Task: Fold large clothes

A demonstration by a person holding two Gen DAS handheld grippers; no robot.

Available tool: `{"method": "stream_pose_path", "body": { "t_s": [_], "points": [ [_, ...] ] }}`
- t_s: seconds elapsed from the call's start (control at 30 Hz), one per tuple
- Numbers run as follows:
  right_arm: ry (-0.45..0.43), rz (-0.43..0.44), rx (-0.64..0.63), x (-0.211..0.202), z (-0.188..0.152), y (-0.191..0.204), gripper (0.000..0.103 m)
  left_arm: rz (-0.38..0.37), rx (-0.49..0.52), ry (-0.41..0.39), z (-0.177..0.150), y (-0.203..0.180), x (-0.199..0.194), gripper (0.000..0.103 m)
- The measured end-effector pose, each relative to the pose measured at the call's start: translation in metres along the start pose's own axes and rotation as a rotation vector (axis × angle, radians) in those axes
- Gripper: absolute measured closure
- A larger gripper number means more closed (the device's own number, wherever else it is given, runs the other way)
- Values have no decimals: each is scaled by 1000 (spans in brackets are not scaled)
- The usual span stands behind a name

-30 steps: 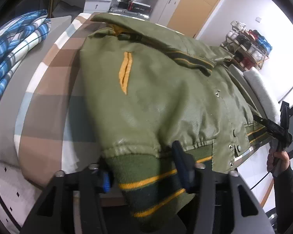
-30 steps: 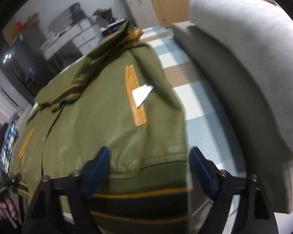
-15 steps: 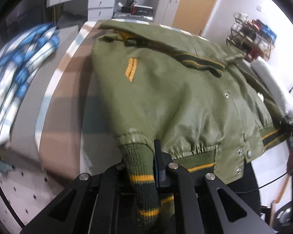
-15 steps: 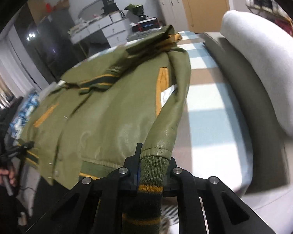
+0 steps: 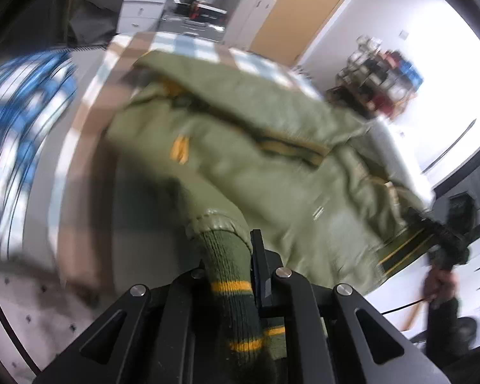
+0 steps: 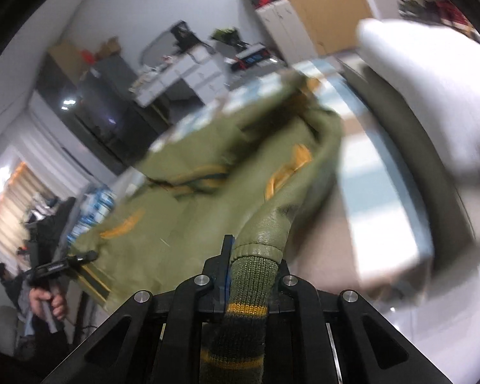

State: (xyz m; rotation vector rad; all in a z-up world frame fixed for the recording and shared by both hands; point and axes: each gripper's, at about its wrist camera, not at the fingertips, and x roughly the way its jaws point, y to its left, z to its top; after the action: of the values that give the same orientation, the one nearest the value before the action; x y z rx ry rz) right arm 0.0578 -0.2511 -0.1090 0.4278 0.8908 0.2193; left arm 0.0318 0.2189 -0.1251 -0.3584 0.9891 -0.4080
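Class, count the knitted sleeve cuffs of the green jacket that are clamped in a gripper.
2. One cuff is clamped in the left gripper; the other cuff is clamped in the right gripper. The jacket has no further sleeves showing.

this is a lived-in bedroom in a home. a bed covered by a checked sheet in brown, pale blue and white (image 5: 89,147) fills the middle, with a blue and white plaid blanket (image 5: 19,118) bunched along one side and a long pale grey padded headboard or bolster (image 6: 432,102) along the other. against the far wall stand white drawer units (image 5: 140,3) cluttered with small items, tall white cabinets (image 5: 249,9) and a light wooden door (image 6: 323,6). a wire rack crammed with shoes (image 5: 380,76) stands by the white wall.
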Motion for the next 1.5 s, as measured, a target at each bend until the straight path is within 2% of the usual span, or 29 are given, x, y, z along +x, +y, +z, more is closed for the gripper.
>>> {"method": "stream_pose_path", "body": {
  "t_s": [0.07, 0.17, 0.2, 0.3, 0.33, 0.37, 0.4, 0.43, 0.5, 0.57, 0.63, 0.67, 0.7, 0.73, 0.77, 0.8, 0.87, 0.93, 1.0, 1.13, 1.23, 1.3, 1.37, 1.43, 1.47, 1.5],
  "points": [
    [-16, 28, -2, 1, 31, 12, 91, -50, -4, 32, 37, -1, 2, 96],
    [-69, 76, 50, 4, 87, 20, 90, -64, -63, 64, 96, 7, 15, 93],
    [-75, 65, 58, 12, 110, 21, 90, -72, -97, 100, 115, 13, 25, 93],
    [22, -5, 148, 53, 156, 4, 87, -58, -209, 199, 151, 40, 56, 91],
    [51, -19, 208, 69, 166, -7, 87, -40, -226, 218, 160, 47, 66, 86],
    [89, -35, 251, 84, 175, -19, 86, -4, -239, 215, 163, 54, 69, 67],
    [122, -55, 277, 96, 181, -30, 85, 46, -250, 195, 165, 61, 70, 52],
    [145, -70, 304, 106, 185, -40, 85, 81, -253, 174, 164, 64, 67, 30],
    [204, -73, 363, 128, 193, -65, 84, 114, -264, 81, 162, 76, 56, 27],
    [227, -66, 401, 136, 193, -82, 82, 110, -262, 67, 159, 84, 51, 27],
    [238, -50, 382, 136, 192, -87, 76, 129, -251, 46, 152, 91, 46, 27],
    [234, -34, 381, 131, 193, -88, 65, 139, -238, 30, 149, 95, 44, 27],
    [215, 0, 387, 123, 193, -91, 47, 151, -230, 18, 149, 97, 43, 27],
    [197, 17, 391, 114, 193, -92, 38, 168, -216, 14, 147, 99, 44, 27],
    [146, 20, 398, 100, 195, -95, 24, 169, -194, 25, 145, 99, 48, 27],
    [92, 1, 390, 87, 196, -97, 19, 160, -171, 39, 147, 96, 54, 27],
    [43, -31, 324, 70, 202, -94, 16, 151, -133, 42, 151, 93, 54, 27],
    [9, -14, 237, 59, 203, -86, 14, 150, -34, 41, 154, 78, 64, 27],
    [13, -31, 137, 60, 203, -75, 9, 170, 89, 36, 158, 65, 72, 27],
    [71, -104, -136, 88, 200, -50, 9, 174, 273, 99, 168, 51, 108, 27],
    [141, -134, -340, 124, 193, -28, 9, 138, 302, 159, 172, 56, 128, 27],
    [182, -158, -424, 145, 192, -22, 9, 137, 311, 190, 175, 58, 138, 27],
    [219, -182, -492, 163, 193, -18, 11, 134, 338, 185, 175, 55, 139, 27],
    [255, -190, -545, 182, 197, -15, 11, 115, 372, 148, 179, 52, 136, 27],
    [259, -186, -556, 184, 198, -14, 15, 108, 378, 134, 180, 50, 136, 27],
    [259, -178, -563, 186, 200, -13, 23, 106, 388, 128, 181, 47, 136, 27]
  ]
}}
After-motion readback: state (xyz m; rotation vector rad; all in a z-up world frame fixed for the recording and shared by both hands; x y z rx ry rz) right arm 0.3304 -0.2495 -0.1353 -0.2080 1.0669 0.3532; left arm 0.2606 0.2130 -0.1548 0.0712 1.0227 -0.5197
